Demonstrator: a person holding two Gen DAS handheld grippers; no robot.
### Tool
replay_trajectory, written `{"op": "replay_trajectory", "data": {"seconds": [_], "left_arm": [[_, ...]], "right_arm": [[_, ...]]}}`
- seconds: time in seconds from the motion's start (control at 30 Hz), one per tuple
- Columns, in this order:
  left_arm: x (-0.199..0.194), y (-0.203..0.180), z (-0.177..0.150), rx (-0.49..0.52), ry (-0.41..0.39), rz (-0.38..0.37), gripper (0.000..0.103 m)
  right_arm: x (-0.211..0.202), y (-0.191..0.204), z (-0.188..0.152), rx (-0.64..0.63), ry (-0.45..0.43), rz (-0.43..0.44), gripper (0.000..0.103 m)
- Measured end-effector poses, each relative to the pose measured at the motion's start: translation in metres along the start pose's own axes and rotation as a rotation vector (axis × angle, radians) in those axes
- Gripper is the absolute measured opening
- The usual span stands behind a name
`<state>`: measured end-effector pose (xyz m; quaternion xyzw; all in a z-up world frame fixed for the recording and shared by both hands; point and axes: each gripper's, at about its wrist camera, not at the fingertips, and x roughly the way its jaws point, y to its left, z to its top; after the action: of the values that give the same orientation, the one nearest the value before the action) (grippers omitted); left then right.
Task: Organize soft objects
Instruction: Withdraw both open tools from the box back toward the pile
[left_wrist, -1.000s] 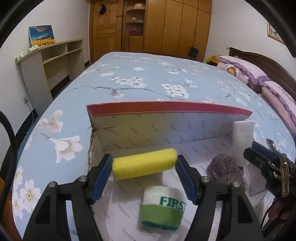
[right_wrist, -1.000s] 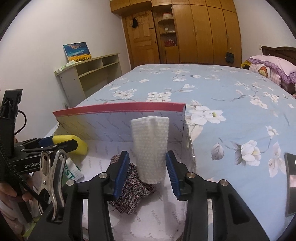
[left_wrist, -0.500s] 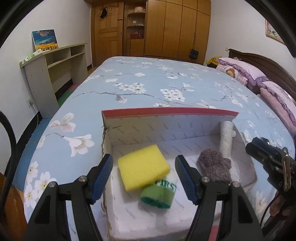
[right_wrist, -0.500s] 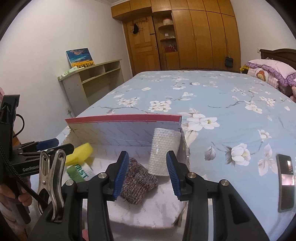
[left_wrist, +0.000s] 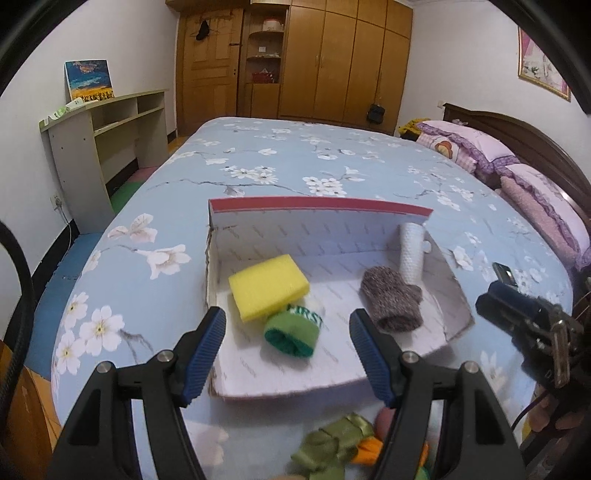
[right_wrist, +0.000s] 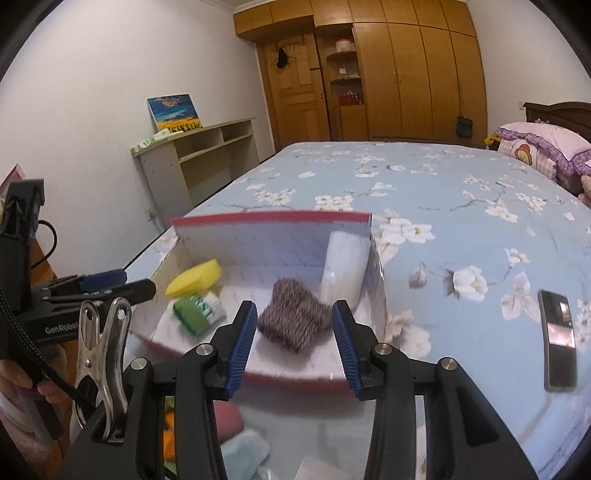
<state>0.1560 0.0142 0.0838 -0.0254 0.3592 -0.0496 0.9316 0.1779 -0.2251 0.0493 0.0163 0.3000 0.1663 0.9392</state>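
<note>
Left wrist view: both grippers empty, jaws apart, yellow sponge (left_wrist: 268, 287) inside the box (left_wrist: 456, 299)

A bed (left_wrist: 332, 162) in blue floral cover is seen centrally. Wooden wardrobes (left_wrist: 332, 59) are set at 12 o'clock, a shelf unit (left_wrist: 107, 133) at 10 o'clock against white walls (left_wrist: 110, 33).

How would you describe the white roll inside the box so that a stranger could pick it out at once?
On the blue flowered bedspread lies an open white box with a red rim. In its far right corner the white roll stands upright against the walls, just behind the brown knitted piece. It alone is white, dimpled and standing; its neighbours lie flat.
</note>
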Motion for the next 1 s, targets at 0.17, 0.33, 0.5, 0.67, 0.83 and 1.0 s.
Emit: {"op": "replay_trajectory", "data": {"seconds": [0.17, 0.33, 0.5, 0.67, 0.83, 1.0], "left_arm": [[-0.010, 0.000, -0.012, -0.013, 0.010, 0.002, 0.073], [-0.017, -0.001, -0.028, -0.013, 0.026, 0.003, 0.073], [-0.015, -0.005, -0.047, -0.006, 0.074, 0.001, 0.073], [-0.011, -0.012, -0.063, 0.004, 0.119, -0.035, 0.073], [-0.004, -0.020, -0.073, 0.009, 0.153, -0.070, 0.073], [0.008, -0.025, -0.079, 0.009, 0.183, -0.065, 0.073]], "right_arm": [[-0.014, 0.001, -0.014, 0.025, 0.016, 0.003, 0.043], [-0.022, 0.004, -0.024, 0.028, 0.027, 0.028, 0.043], [-0.025, 0.011, -0.033, 0.032, 0.043, 0.052, 0.043], [-0.028, 0.013, -0.045, 0.043, 0.060, 0.064, 0.043], [-0.027, 0.012, -0.055, 0.053, 0.086, 0.067, 0.043], [-0.025, 0.006, -0.063, 0.090, 0.103, 0.072, 0.043]]}}
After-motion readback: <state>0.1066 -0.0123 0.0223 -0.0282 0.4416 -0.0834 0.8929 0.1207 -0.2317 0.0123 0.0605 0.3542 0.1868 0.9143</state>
